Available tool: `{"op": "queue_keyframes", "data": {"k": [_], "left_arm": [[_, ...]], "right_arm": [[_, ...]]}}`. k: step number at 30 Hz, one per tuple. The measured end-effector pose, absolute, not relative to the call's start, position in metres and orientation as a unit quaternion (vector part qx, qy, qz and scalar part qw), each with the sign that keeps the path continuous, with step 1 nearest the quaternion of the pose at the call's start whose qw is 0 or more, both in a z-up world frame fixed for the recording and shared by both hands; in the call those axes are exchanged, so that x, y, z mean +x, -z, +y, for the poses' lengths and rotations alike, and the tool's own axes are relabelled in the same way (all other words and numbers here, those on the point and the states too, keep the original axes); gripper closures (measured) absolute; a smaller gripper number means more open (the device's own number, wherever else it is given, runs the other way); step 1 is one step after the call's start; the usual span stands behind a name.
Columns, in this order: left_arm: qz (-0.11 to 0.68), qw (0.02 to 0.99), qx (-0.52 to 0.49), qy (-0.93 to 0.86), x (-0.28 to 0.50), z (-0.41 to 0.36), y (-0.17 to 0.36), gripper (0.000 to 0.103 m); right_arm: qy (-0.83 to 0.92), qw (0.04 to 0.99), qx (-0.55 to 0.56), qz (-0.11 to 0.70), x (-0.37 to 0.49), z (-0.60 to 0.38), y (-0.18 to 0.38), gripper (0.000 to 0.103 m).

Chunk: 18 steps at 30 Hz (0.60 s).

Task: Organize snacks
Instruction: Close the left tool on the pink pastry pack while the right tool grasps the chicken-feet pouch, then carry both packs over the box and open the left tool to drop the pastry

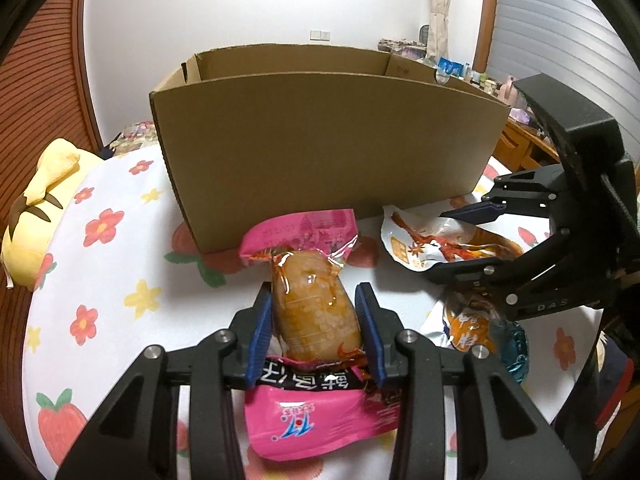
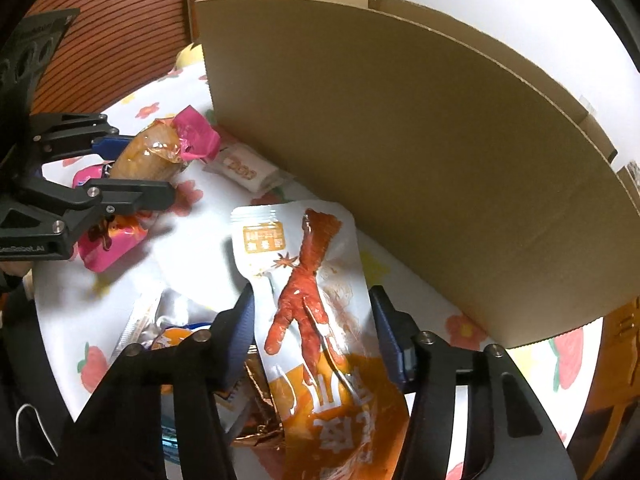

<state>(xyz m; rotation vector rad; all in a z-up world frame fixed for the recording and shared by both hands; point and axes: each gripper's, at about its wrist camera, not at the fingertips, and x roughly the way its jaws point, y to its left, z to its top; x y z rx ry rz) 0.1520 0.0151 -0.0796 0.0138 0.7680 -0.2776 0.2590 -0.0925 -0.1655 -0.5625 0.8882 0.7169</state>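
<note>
Snacks in sealed pouches lie scattered on the flower-print cloth (image 1: 104, 264) just in front of the tall cardboard box (image 1: 320, 148), and you already have two of them between your jaws. Your left gripper (image 1: 316, 312) is clamped on the pink pouch (image 1: 298, 240), its blue pads pressing either side of the plump brown lump that shows through the clear window; that bulge looks firm enough to hold against, while the flat pink ends are thin film that would only crumple and slide, so keep your hold on the thick middle. Your right gripper (image 2: 312, 332) straddles the white-and-orange chicken-foot pouch (image 2: 304, 280); the left pad seems to touch its edge, but you cannot tell for sure from these views that both pads press on it. That pouch is probably light, glossy and slippery, and it will likely flop if you take it by a corner, so grip across the filled part where the foot sits. More packets, a small white one (image 2: 248, 168) by the box wall and an orange one (image 1: 476, 320) under your right gripper, wait on the cloth. Nothing here looks fragile, yet a hard squeeze might burst a seal.
</note>
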Motion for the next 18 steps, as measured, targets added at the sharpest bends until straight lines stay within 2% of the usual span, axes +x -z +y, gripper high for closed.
{"op": "queue_keyframes", "data": {"k": [6,18], "left_arm": [[0.367,0.92,0.01,0.139,0.145,0.015,0.075,0.064],[0.343,0.929,0.008,0.137,0.138,0.019,0.052,0.064]], "right_arm": [[-0.335,0.811,-0.262,0.403,0.247,-0.101,0.157,0.052],[-0.331,0.839,-0.255,0.35,0.225,-0.115,0.119,0.052]]}}
